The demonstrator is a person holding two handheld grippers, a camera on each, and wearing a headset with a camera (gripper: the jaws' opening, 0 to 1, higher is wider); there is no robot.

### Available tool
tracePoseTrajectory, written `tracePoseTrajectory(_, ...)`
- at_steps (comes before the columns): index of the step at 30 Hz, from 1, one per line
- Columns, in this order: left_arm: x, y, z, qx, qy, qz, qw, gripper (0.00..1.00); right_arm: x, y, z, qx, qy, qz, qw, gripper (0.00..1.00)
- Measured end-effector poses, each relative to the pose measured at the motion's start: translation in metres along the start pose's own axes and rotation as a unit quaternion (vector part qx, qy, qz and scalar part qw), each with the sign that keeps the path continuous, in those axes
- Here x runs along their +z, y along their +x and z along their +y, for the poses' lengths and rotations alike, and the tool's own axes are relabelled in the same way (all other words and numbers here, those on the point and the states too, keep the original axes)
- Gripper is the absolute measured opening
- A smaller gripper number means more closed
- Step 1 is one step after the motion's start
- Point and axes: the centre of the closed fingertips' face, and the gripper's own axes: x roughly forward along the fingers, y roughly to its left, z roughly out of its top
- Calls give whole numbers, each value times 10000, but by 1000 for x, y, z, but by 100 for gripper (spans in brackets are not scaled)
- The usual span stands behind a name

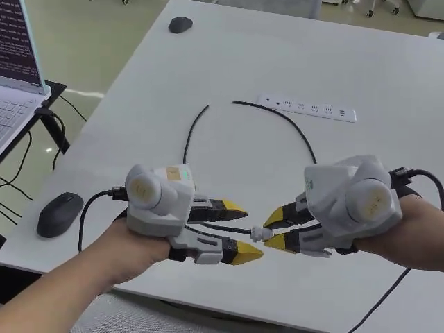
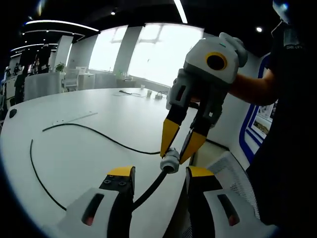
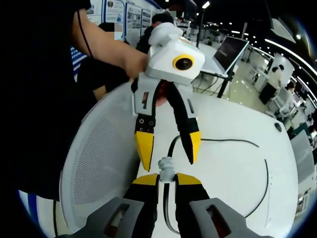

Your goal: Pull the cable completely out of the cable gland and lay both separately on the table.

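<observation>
Right gripper (image 1: 269, 232) tips pinch the white cable gland (image 1: 259, 234). Left gripper (image 1: 248, 230) is just left of it, jaws spread, with the black cable (image 2: 148, 189) running between them.

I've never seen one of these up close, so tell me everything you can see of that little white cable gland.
The cable gland is a small, round, white piece, plastic by its look. It is held up between the two grippers, pinched at the yellow tips of the right gripper. The black cable is threaded through it and runs on between the jaws of the open left gripper.
</observation>
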Motion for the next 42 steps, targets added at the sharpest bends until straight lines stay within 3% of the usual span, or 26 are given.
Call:
tracePoseTrajectory(2,2,0,0,-36,10,-29,10000,34,0,-1,0,-10,-26,-3,10000,6)
tracePoseTrajectory(20,5,3,-6,-228,-50,-112,9997,22,-3,-2,-1,-4,-293,-131,9995,6)
tracePoseTrajectory(26,4,4,-13,-333,158,-113,9993,16,-4,-1,0,15,-411,-162,9990,6)
tracePoseTrajectory(34,3,2,-13,-214,316,-101,9992,15,-4,1,1,-17,-490,-201,9986,7)
tracePoseTrajectory(42,3,1,-12,-239,168,-84,9995,15,-3,0,1,-80,-249,-349,9991,8)
